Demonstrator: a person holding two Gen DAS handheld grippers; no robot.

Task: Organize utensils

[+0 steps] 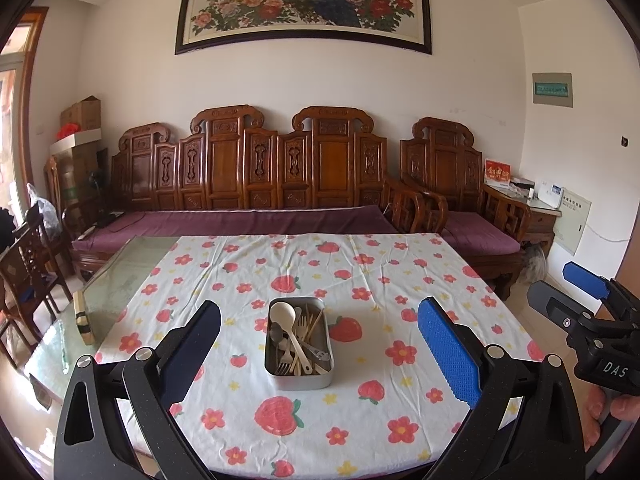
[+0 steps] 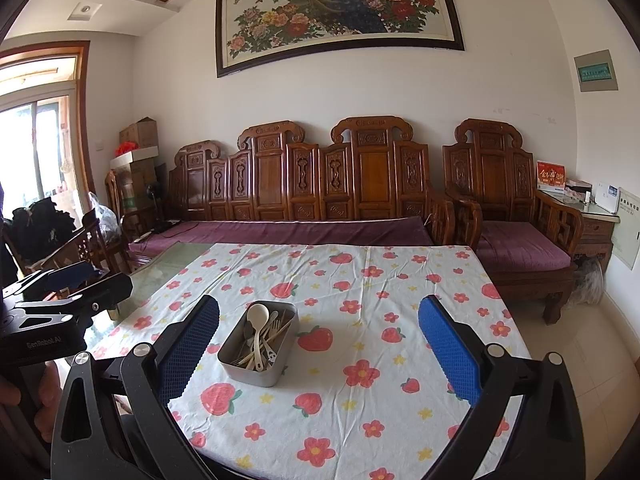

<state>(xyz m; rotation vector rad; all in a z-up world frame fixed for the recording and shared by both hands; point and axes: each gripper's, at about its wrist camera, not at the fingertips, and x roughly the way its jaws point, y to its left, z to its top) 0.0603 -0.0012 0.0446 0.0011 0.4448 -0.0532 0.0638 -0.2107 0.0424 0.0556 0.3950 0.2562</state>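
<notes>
1. The left tongs (image 1: 319, 350) stand wide apart, gripping nothing, and hover above the near edge of the table (image 1: 420, 264).
2. The right tongs (image 2: 319, 350) are likewise spread and empty, held at about the same height beside the left pair.
3. Straight ahead of the left tongs, centred between the blue pads, sits a metal tin (image 1: 299, 342) on the flowered tablecloth (image 1: 360, 420).
4. From the right tongs the same tin lies ahead and to the left, nearer the left pad, so the left hand seems better lined up.
5. The tin's long axis runs away from the viewer. In it lies a mixed heap of utensils (image 1: 298, 340): a pale spoon (image 1: 283, 316), forks and thin sticks, mostly pointing along that axis.
6. All utensils in view lie inside the tin; none lies on the cloth. This fits either a jumble awaiting sorting or a finished gathering.
7. Behind the table stands a carved wooden sofa (image 1: 260, 168).
</notes>
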